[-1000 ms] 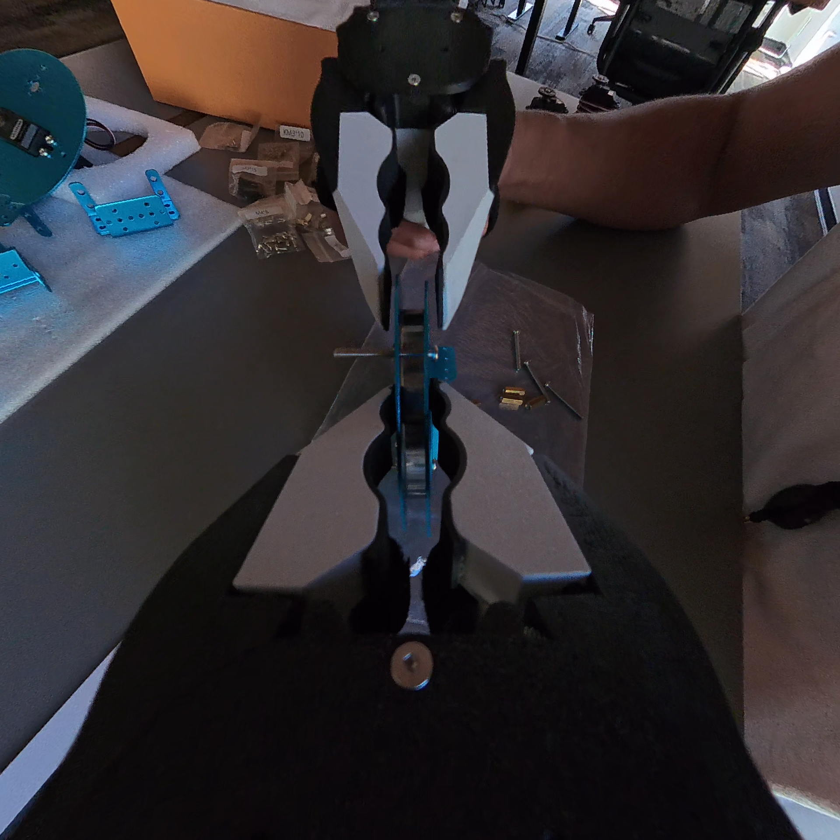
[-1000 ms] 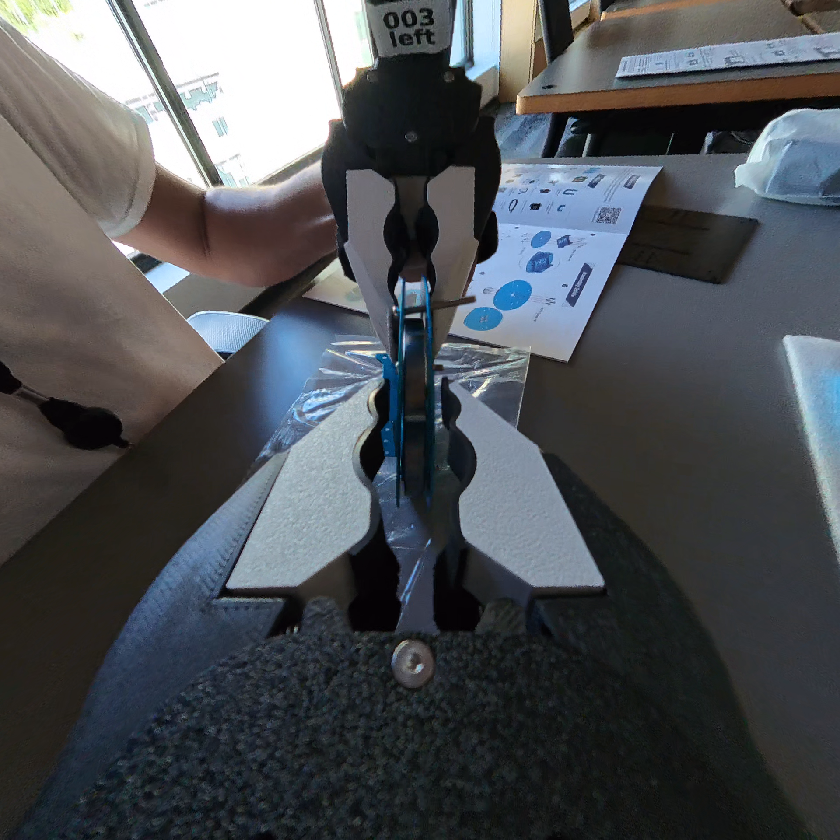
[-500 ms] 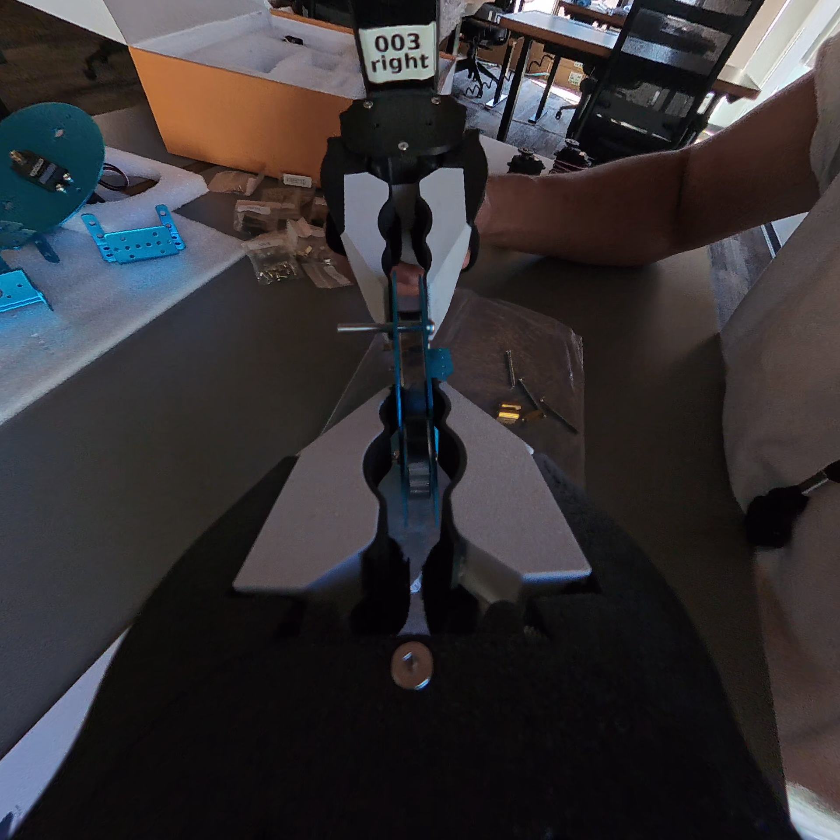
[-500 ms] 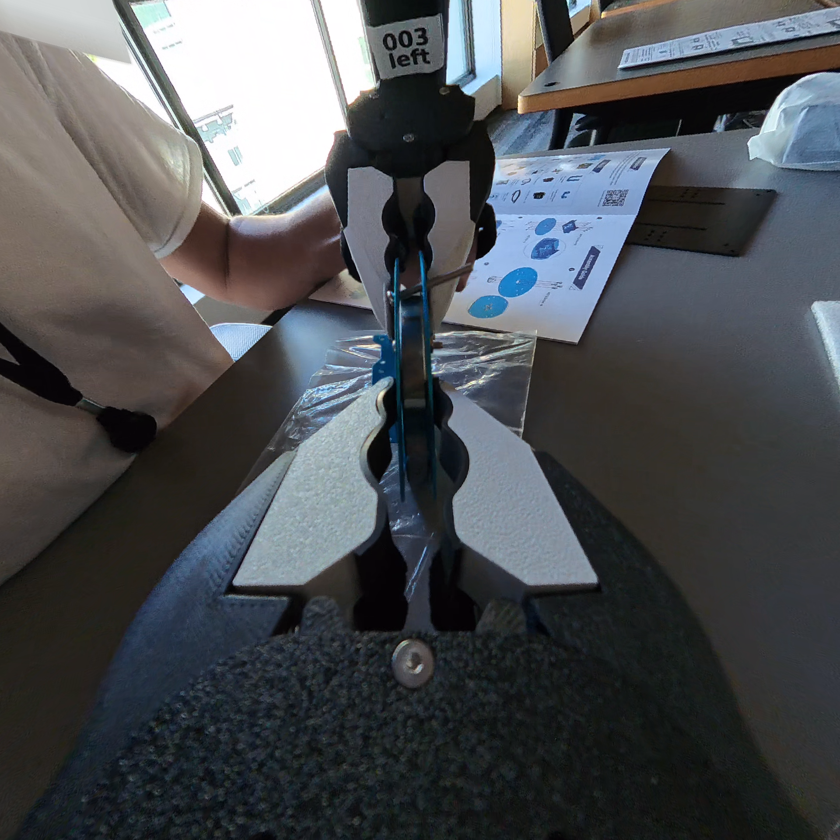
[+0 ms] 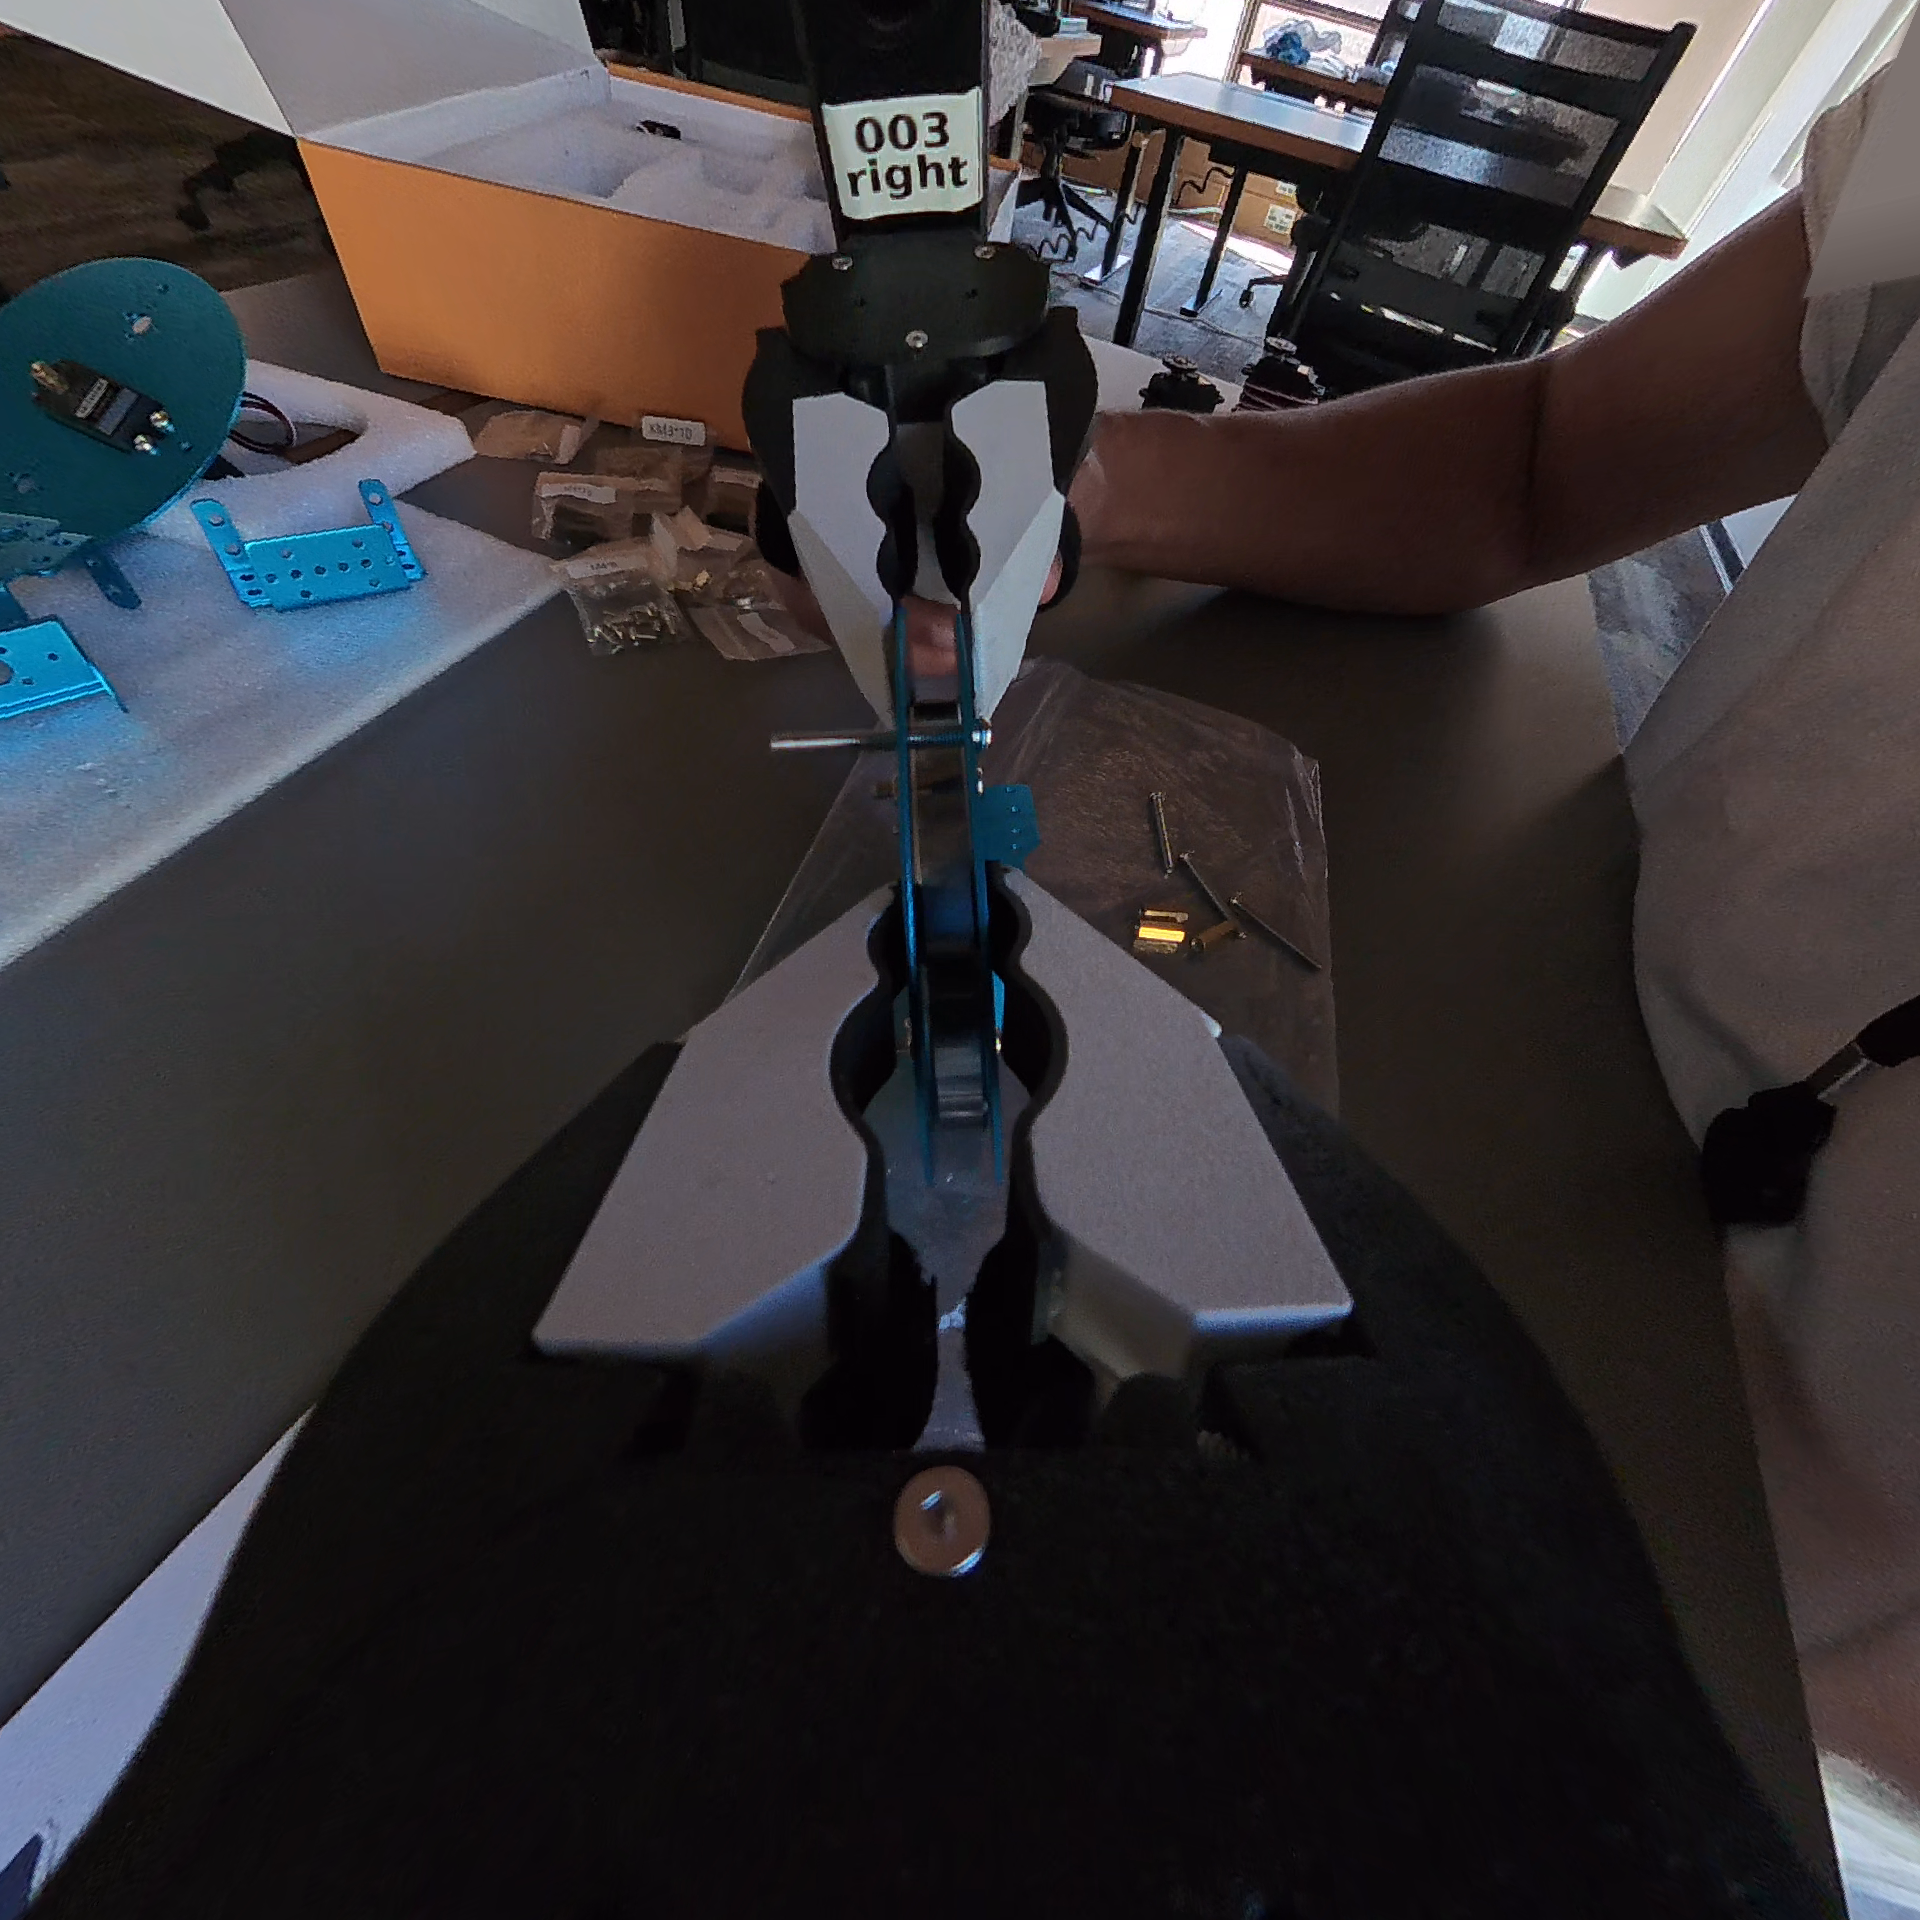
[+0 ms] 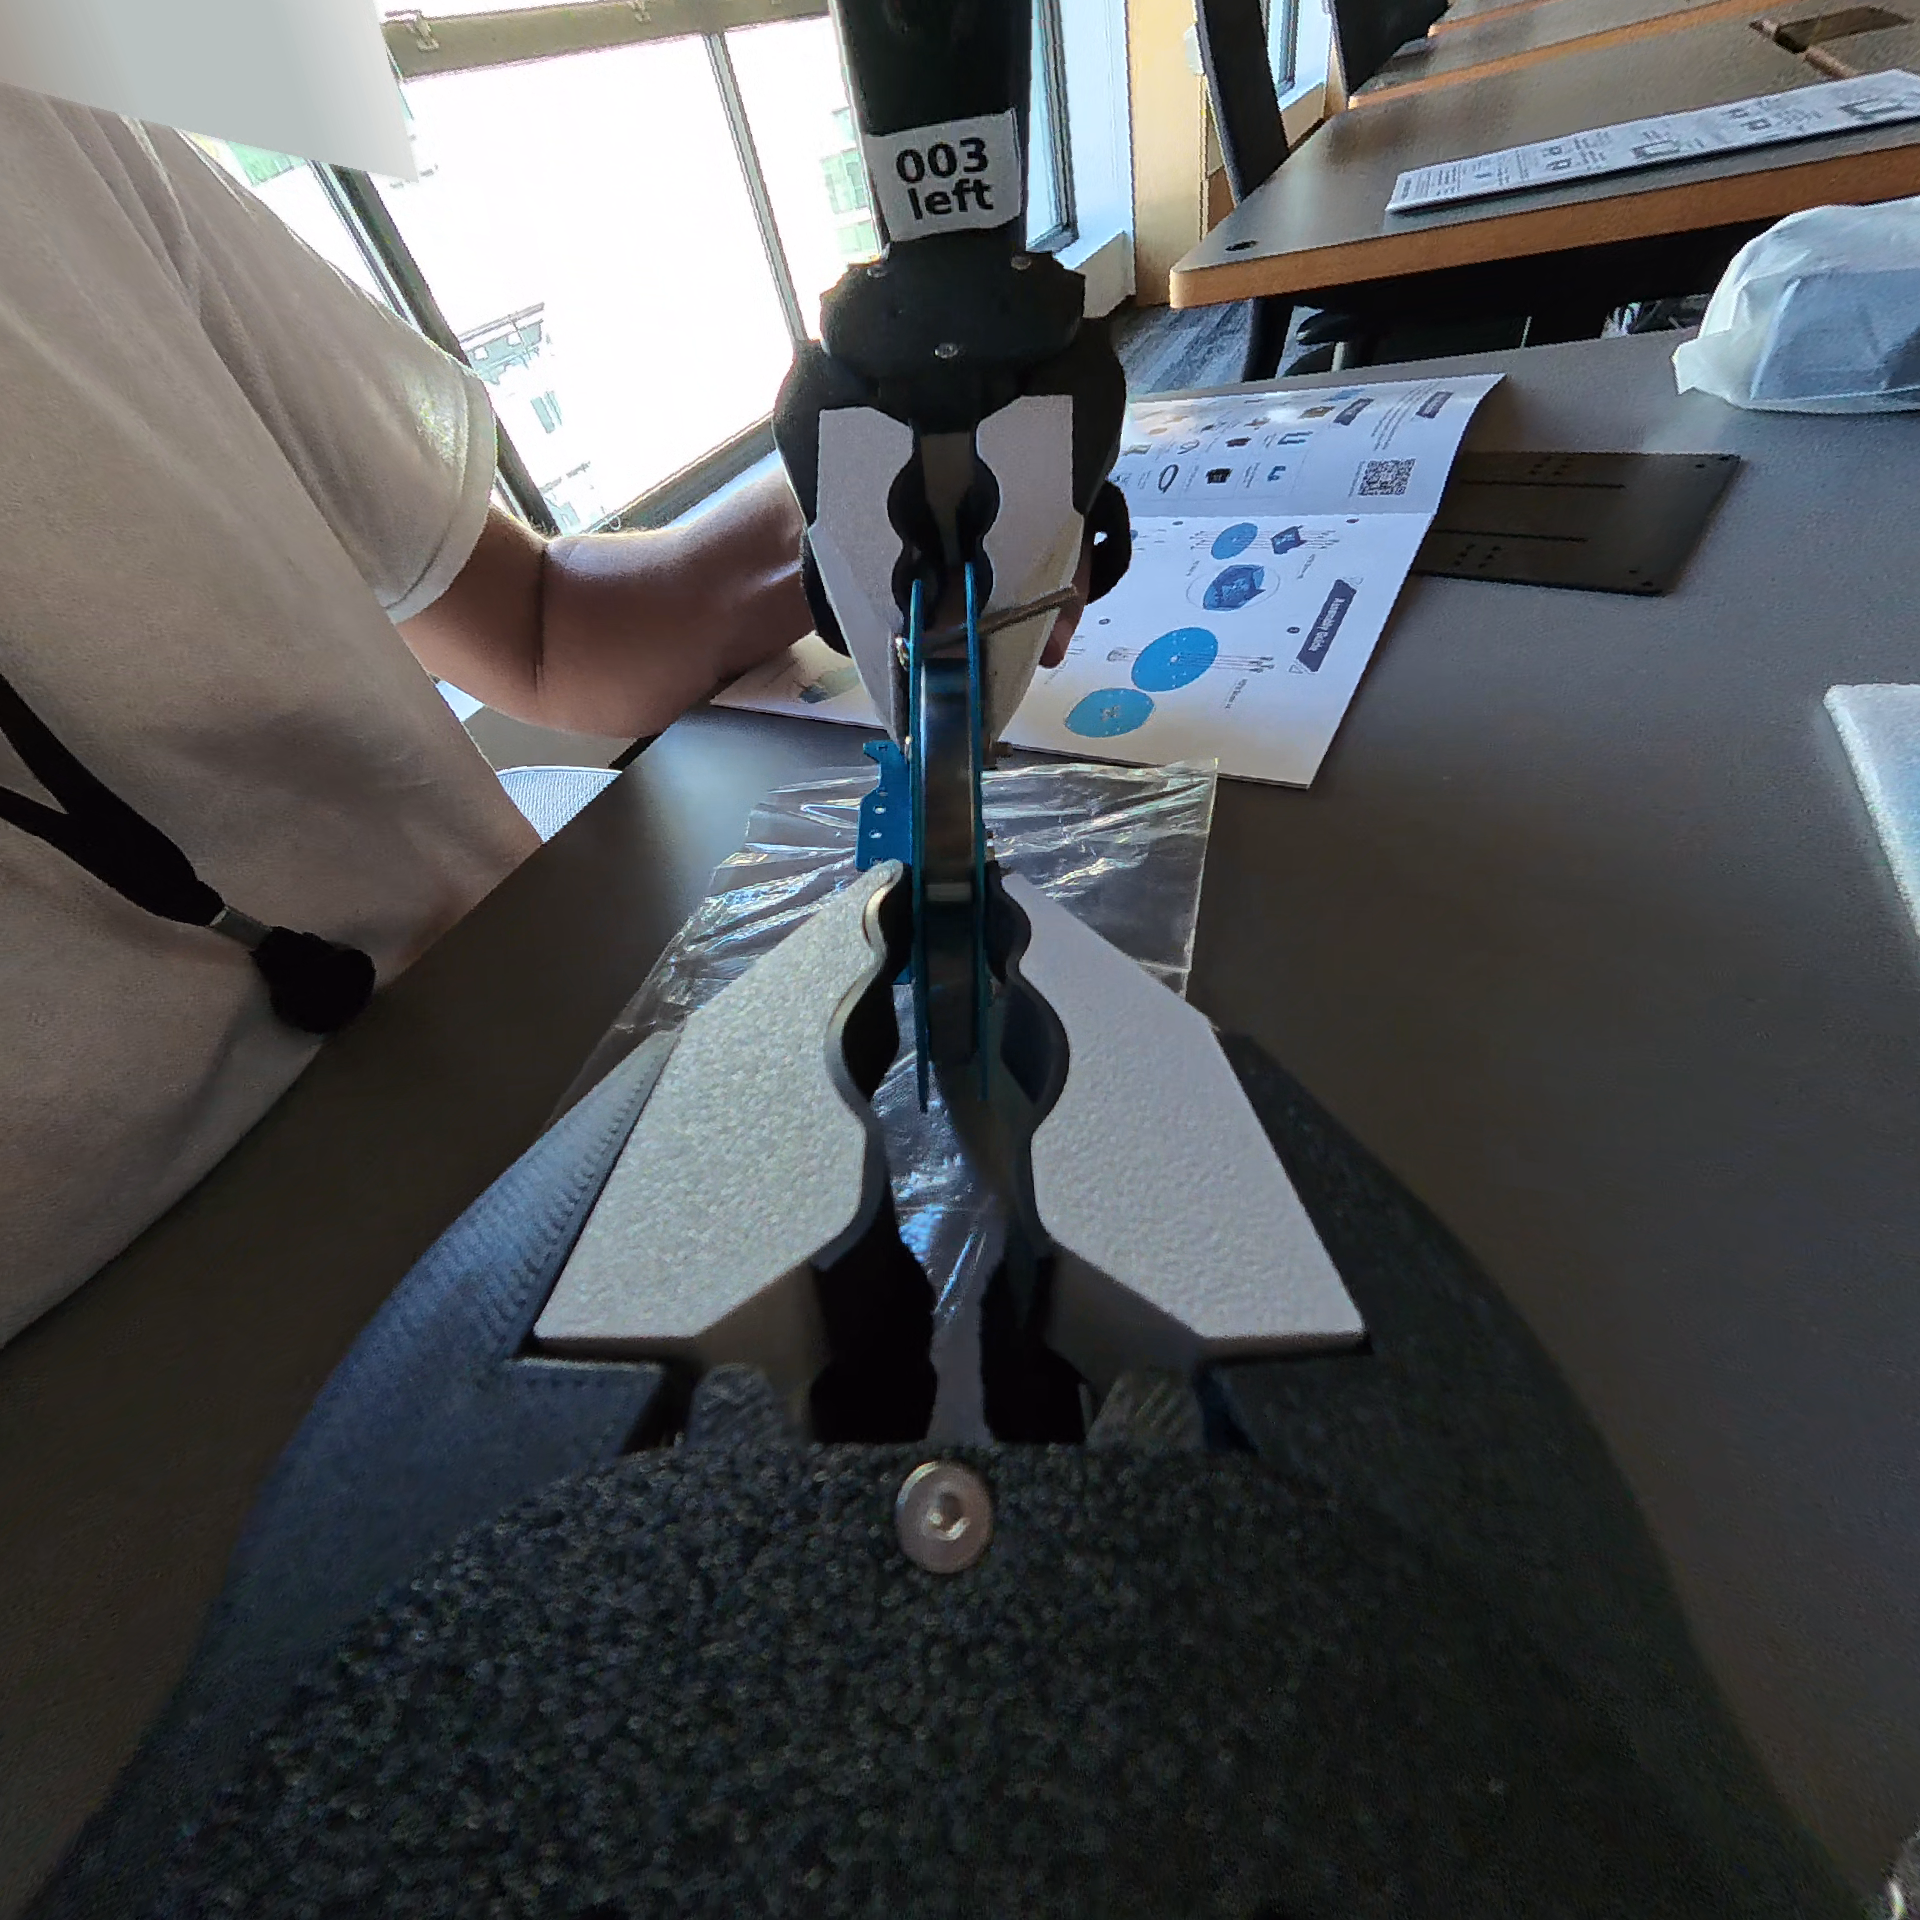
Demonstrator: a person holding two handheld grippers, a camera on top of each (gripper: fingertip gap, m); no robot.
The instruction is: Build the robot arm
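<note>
A blue disc assembly (image 5: 943, 997), two round plates seen edge-on with a dark part between them, is held above the table by both grippers from opposite sides. My left gripper (image 5: 943, 896) is shut on its near edge. My right gripper (image 5: 940, 681) faces it and is shut on the far edge. A long screw (image 5: 831, 741) sticks out sideways through the plates, and a small blue bracket (image 5: 1008, 821) is on one plate. In the right wrist view my right gripper (image 6: 948, 888) clamps the assembly (image 6: 945, 790), and my left gripper (image 6: 945, 675) grips it opposite.
A clear plastic bag (image 5: 1143, 769) lies below on the grey table (image 5: 416, 935), with loose screws and brass standoffs (image 5: 1195, 914). Hardware bags (image 5: 644, 551), white foam with blue brackets (image 5: 312, 551), a teal disc (image 5: 104, 384) and an orange box (image 5: 540, 270) are on the left. An instruction sheet (image 6: 1247, 582) and a black plate (image 6: 1579, 520) lie behind. My right fingertips sit around 5 cm from my left ones.
Both grippers stay shut on the assembly. The two have drawn slightly apart and tilted up, so the opposite gripper's handle now shows. The person's torso has come further into view.
</note>
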